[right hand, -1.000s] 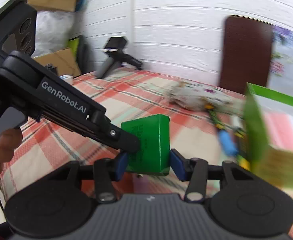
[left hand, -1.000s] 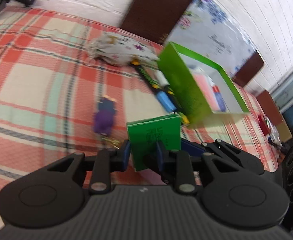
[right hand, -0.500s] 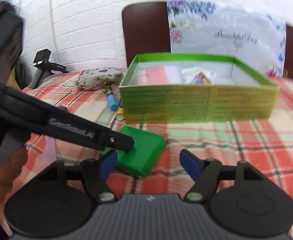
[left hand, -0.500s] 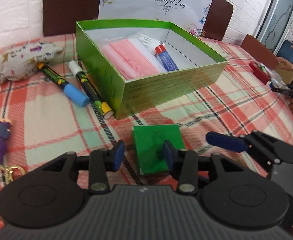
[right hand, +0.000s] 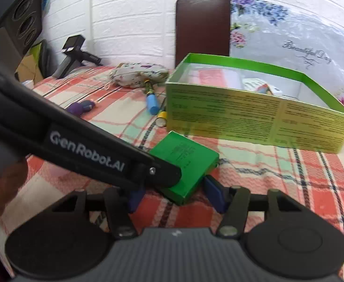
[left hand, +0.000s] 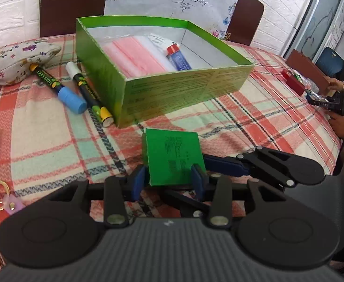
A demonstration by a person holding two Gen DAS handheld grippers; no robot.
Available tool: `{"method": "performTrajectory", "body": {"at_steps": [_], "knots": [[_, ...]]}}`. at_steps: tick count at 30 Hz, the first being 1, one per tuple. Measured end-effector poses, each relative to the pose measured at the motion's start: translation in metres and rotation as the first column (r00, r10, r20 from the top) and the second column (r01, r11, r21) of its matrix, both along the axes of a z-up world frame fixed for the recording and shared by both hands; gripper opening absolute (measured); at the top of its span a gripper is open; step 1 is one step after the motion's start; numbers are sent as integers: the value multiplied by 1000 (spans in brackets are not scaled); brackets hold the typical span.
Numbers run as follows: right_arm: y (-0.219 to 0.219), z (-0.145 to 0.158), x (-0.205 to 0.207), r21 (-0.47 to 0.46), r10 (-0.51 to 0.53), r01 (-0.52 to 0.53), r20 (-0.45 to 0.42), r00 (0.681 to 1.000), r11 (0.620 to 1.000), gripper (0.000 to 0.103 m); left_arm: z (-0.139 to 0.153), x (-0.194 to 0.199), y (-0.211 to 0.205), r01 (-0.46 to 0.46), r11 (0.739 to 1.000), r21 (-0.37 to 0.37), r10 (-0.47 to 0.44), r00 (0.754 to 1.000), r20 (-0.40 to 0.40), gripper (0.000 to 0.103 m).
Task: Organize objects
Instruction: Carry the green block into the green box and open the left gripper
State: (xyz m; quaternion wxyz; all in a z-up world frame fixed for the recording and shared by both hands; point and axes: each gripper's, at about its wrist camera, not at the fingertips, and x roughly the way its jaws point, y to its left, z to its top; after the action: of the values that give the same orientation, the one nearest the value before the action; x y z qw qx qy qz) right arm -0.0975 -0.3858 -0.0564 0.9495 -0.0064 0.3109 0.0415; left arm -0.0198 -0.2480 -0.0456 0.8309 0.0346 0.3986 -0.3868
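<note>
**Little green box is down, both claws around it**

A second ago the little green box (left hand: 174, 157) was up in the air between both claws. Now it lies flat on the checked surface (left hand: 42, 145), just in front of the big green box (left hand: 183, 89).

The left claw (left hand: 168, 179) has just been opening. It is partly open, with the little box between its pads but not squeezed. The right claw (right hand: 172, 192) has just been closing around a corner of the same box. I cannot tell if its pads press on it.

What could go wrong? The two claws are crowded together, and the left finger lies across the box top in the right view. If both pull, the box may twist or slip out. A pinch on a corner may also make it spin away.

The big box's near wall stands in the way, so the little box must go up and over. A pink packet (left hand: 134, 56) and a small tube (left hand: 177, 58) are inside already. Two markers (left hand: 89, 94) lie beside the big box, and a flowery pouch (left hand: 17, 61) lies farther left.
</note>
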Motion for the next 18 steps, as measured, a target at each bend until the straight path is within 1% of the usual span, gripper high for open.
{"method": "performTrajectory", "body": {"at_steps": [2, 3, 5, 8, 9, 12, 14, 15, 16, 17, 18], "knots": [[0, 4, -4, -12, -9, 10, 24, 1000, 1000, 55, 7, 2, 1, -13, 1000, -24, 12, 999, -30, 43], [1, 9, -7, -32, -11, 12, 51, 999, 999, 55, 13, 1, 1, -14, 999, -40, 13, 1000, -23, 43], [1, 22, -9, -75, -11, 19, 108, 994, 997, 54, 29, 0, -2, -12, 997, -73, 13, 1000, 18, 43], [-7, 45, 1, -103, -8, 27, 180, 984, 994, 54, 54, 5, -7, -16, 993, -114, 27, 995, 98, 43], [-10, 52, 7, -117, -5, 29, 197, 980, 993, 54, 61, 10, -10, -16, 992, -122, 31, 992, 120, 43], [-14, 63, 34, -184, 3, 39, 225, 974, 982, 54, 72, 30, -25, -48, 990, -135, 68, 987, 148, 43], [-17, 59, 62, -214, -10, 56, 211, 977, 975, 55, 71, 46, -40, -60, 992, -110, 79, 981, 179, 43], [-19, 54, 80, -218, -43, 85, 191, 981, 972, 57, 66, 54, -49, -58, 995, -82, 73, 977, 198, 44], [-20, 48, 96, -234, -88, 129, 179, 980, 964, 58, 60, 63, -59, -76, 996, -37, 82, 974, 212, 44], [-21, 41, 111, -254, -131, 172, 168, 977, 952, 60, 53, 72, -63, -120, 993, 13, 114, 967, 226, 48], [-25, 38, 117, -225, -136, 172, 166, 977, 959, 65, 49, 77, -63, -148, 989, 19, 140, 962, 235, 54]]}}
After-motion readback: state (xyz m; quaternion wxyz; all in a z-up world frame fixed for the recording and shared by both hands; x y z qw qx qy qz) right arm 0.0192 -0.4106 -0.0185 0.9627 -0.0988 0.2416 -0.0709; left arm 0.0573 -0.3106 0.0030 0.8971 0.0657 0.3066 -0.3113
